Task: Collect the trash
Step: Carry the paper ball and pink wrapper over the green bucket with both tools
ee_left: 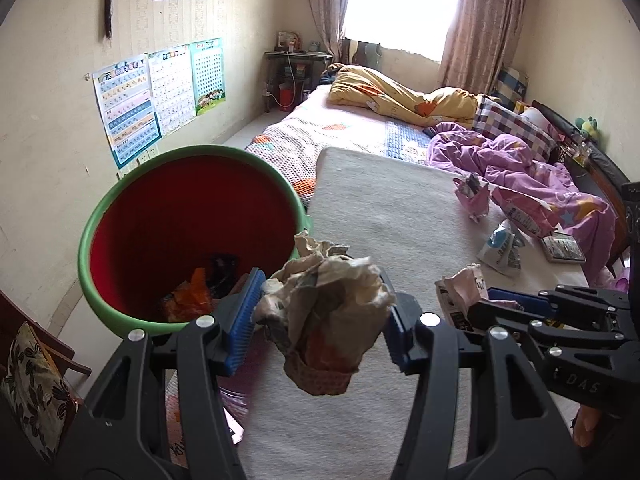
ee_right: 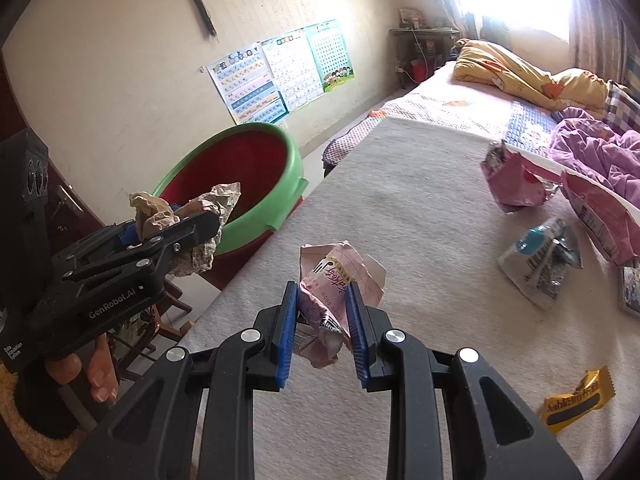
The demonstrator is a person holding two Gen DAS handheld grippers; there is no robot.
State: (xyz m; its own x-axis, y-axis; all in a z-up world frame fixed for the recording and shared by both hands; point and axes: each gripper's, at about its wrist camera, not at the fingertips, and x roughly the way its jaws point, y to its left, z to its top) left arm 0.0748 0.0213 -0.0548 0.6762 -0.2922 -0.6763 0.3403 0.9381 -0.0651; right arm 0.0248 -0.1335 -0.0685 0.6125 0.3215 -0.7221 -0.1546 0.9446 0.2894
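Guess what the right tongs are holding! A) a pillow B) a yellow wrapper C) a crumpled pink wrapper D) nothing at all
C: the right tongs are pinched shut on a crumpled pink wrapper, while the yellow wrapper lies loose on the bed.

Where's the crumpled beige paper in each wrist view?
Left wrist: beige paper bottom centre, gripped in the left claw.
Right wrist: beige paper at left, in that claw, before the bin.
Shared landmark: green-rimmed red bin.
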